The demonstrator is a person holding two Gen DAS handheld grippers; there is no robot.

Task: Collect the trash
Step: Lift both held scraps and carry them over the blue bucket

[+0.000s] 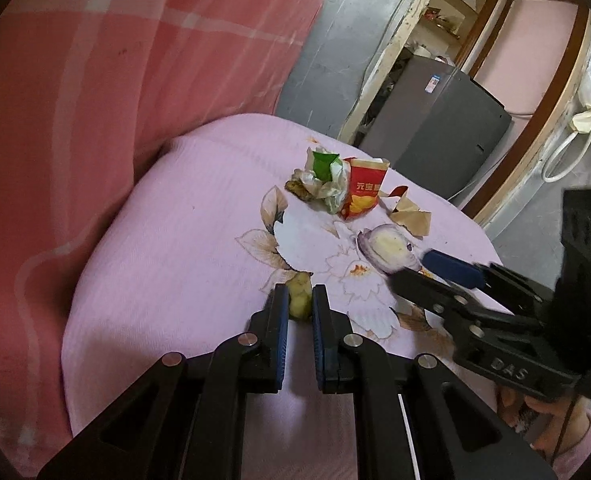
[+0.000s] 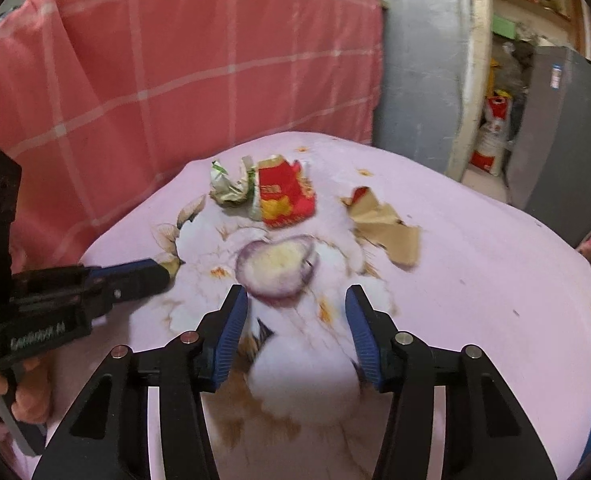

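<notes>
On the pink floral cover (image 1: 175, 240) my left gripper (image 1: 300, 300) is shut on a small yellow-green food scrap (image 1: 300, 294), also seen at its tips (image 2: 173, 267) in the right wrist view. A purple-rimmed onion slice (image 2: 275, 268) lies flat just ahead of my right gripper (image 2: 297, 300), which is open; only the slice's near edge reaches between the fingertips, untouched. From the left wrist view the right gripper (image 1: 411, 268) sits beside the onion slice (image 1: 387, 248). Farther back lie a red snack packet (image 2: 287, 196), a crumpled green-white wrapper (image 2: 231, 188) and torn brown paper (image 2: 391, 232).
A red checked cloth (image 2: 175, 60) drapes behind and left of the pink surface. The surface's edge drops to a grey floor (image 1: 327, 60) beyond. A grey fridge (image 1: 435, 140) and a doorframe (image 1: 395, 48) stand at the far right. A small brown peel (image 1: 297, 190) lies by the wrapper.
</notes>
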